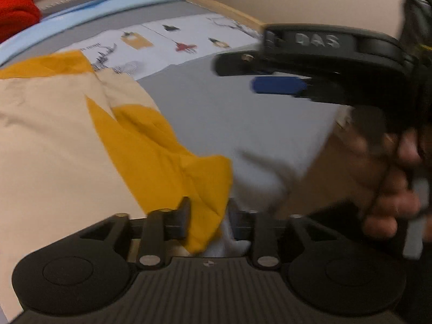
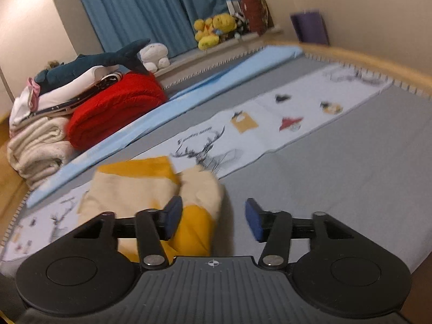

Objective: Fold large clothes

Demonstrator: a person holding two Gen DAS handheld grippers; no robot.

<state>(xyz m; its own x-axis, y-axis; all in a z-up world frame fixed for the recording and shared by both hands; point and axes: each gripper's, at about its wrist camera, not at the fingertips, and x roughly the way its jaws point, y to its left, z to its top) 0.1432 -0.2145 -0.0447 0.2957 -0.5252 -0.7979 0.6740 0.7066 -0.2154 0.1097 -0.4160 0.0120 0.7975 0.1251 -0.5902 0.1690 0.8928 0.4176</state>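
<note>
bed (image 2: pixel 351 162): covered by a grey sheet, edged by a wooden rim, crossed by a white printed strip (image 2: pixel 270 124) and a light blue band (image 2: pixel 162 113). folded stack (image 2: pixel 40 135): cream blankets and a red blanket (image 2: pixel 116 108) are piled at the far left edge, topped by a plush shark (image 2: pixel 89 66); yellow soft toys (image 2: pixel 213 29) are set on the ledge before a blue curtain (image 2: pixel 140 8). garment (image 1: pixel 54 148): cream with mustard-yellow panels, laid partly folded on the sheet, its far corner lapped onto the printed strip. left gripper (image 1: pixel 208 216): a mustard fold of the garment is seen between the two fingers (image 1: pixel 183 216), which are parted with gaps either side of the cloth; no pinch is shown. right gripper (image 2: pixel 213 221): jaws are held wide apart, blue pads (image 2: pixel 253 221) exposed; the garment's edge lies just by the left pad and partly in the gap, bare sheet by the right pad; nothing is gripped. the right gripper is also seen from the left wrist view, held by a hand (image 1: pixel 386 178) beside the garment.
</note>
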